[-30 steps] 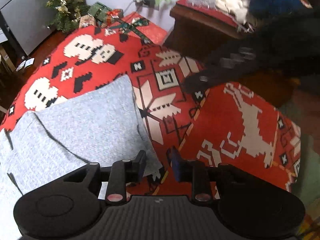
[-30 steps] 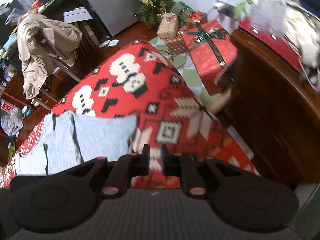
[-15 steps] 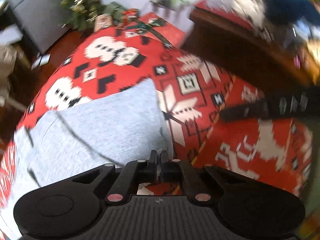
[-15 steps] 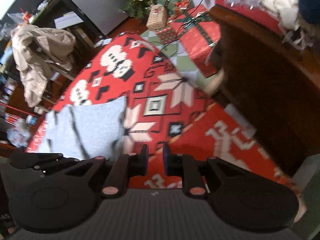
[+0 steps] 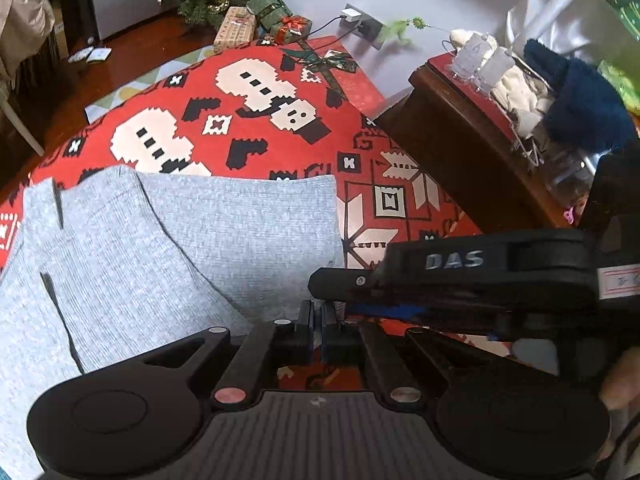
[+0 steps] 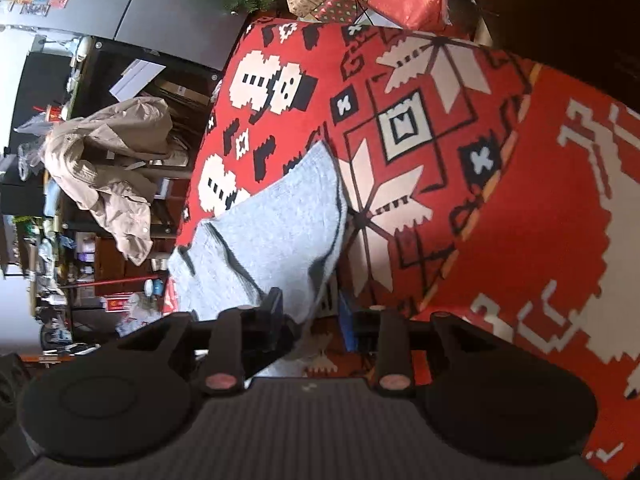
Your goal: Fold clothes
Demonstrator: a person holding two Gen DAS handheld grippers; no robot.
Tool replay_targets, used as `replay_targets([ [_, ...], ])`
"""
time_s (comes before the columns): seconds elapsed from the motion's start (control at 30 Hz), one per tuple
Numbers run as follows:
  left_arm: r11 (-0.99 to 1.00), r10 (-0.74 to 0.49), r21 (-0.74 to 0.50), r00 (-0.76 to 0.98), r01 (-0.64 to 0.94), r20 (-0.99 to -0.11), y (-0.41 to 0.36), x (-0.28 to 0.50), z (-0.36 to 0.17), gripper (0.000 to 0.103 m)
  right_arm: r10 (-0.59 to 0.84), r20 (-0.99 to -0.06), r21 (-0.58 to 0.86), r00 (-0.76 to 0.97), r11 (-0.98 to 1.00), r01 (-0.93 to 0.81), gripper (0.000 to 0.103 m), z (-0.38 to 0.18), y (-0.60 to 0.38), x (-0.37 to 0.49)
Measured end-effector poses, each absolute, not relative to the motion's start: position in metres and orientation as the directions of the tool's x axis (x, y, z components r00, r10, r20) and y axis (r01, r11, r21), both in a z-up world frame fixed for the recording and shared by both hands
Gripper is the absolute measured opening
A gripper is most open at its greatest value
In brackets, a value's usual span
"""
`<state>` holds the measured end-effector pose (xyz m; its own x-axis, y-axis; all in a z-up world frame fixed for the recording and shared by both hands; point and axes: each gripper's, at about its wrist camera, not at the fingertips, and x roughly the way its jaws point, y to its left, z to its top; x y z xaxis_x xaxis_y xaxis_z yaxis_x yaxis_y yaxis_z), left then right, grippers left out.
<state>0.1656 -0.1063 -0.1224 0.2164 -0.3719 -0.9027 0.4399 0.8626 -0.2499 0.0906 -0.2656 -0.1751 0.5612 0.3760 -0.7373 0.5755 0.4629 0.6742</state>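
We noted the left tool [image 5: 317,334] had clamped shut on the near corner of the grey ribbed knit garment [image 5: 208,236] on the red snowman-patterned bench [image 5: 248,120]. The right tool [image 6: 310,316], jaws opening around the same edge, had swung in beside it; a fold looked ready.

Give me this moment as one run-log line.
step: corner pickup | left gripper: shut on grey garment | right gripper: jaws opening, garment corner between them | surface: red patterned cloth

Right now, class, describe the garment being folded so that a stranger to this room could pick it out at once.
Find the red patterned cloth with white snowmen and snowflakes covering the table. On it lies the grey knit garment, partly folded. It is the only plain, pale grey thing there; the beige jacket hangs off to the side.
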Motion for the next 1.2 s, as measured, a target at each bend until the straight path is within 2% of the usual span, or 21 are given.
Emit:
replay_targets([
  [0.03,0.864,-0.377,-0.258,0.215,0.433,-0.901,-0.104,0.166,-0.122,0.004,0.363,-0.745,0.665,0.56,0.474,0.578,0.006,-0.175,-0.262,0.094],
  [0.13,0.87,-0.395,-0.287,0.218,0.401,-0.892,-0.093,0.168,-0.118,0.004,0.341,-0.75,0.656,0.567,0.493,0.572,0.002,-0.17,-0.256,0.102],
  [0.3,0.887,-0.424,-0.344,0.249,0.309,-0.871,-0.061,0.169,-0.099,0.004,0.344,-0.738,0.655,0.581,0.573,0.493,0.002,-0.143,-0.234,0.119],
  [0.6,0.894,-0.442,-0.439,0.353,0.095,-0.824,0.037,0.143,-0.063,0.004,0.445,-0.698,0.637,0.562,0.744,0.203,0.002,-0.078,-0.136,0.153],
  [0.8,0.859,-0.435,-0.504,0.397,-0.085,-0.808,0.108,0.121,-0.072,0.004,0.519,-0.703,0.633,0.487,0.769,0.093,0.002,-0.076,-0.069,0.169],
  [1.2,0.802,-0.418,-0.541,0.406,-0.255,-0.812,0.176,0.096,-0.108,0.004,0.554,-0.764,0.585,0.33,0.811,-0.009,0.002,-0.098,0.022,0.175],
])
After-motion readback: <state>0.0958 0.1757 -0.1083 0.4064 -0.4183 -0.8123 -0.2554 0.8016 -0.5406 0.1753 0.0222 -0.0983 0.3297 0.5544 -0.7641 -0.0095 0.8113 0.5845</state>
